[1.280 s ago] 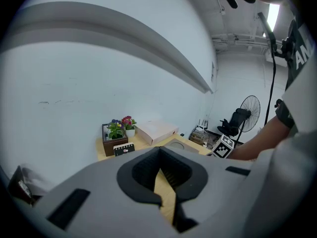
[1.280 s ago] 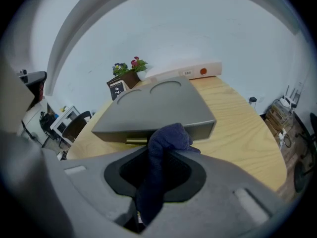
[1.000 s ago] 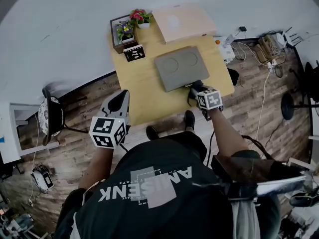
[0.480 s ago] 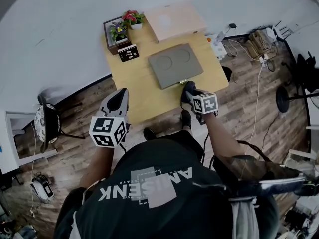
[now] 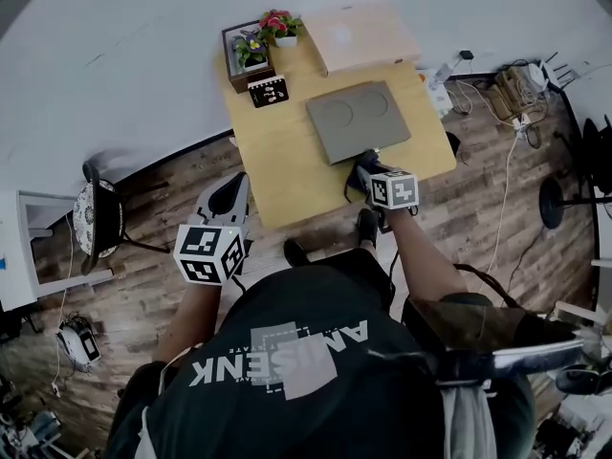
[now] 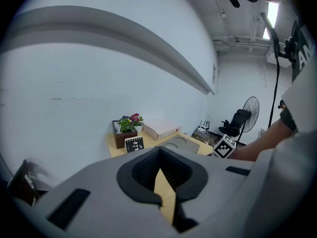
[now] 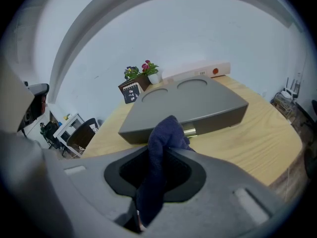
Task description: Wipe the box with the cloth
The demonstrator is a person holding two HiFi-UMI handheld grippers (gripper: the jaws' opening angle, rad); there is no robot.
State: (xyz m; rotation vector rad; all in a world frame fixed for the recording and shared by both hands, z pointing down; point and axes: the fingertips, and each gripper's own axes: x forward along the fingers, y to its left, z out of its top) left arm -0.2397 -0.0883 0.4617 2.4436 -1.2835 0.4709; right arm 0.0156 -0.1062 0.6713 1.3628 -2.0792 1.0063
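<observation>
Clenching the dark blue cloth [image 7: 159, 152], the right hand-held gripper [image 5: 366, 170] sits just beside the flat grey box [image 5: 359, 120] by the wooden counter's [image 5: 277, 165] right edge. It should press lightly and sweep the lid evenly. The left hand-held gripper [image 5: 227, 199] hangs closed and empty.

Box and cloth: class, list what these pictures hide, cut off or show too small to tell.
Cloth: lower end hidden inside the right tool, right gripper view.
Box: near edge covered by that tool, head view; cloth contact unclear.
Card: print too small, every view.
</observation>
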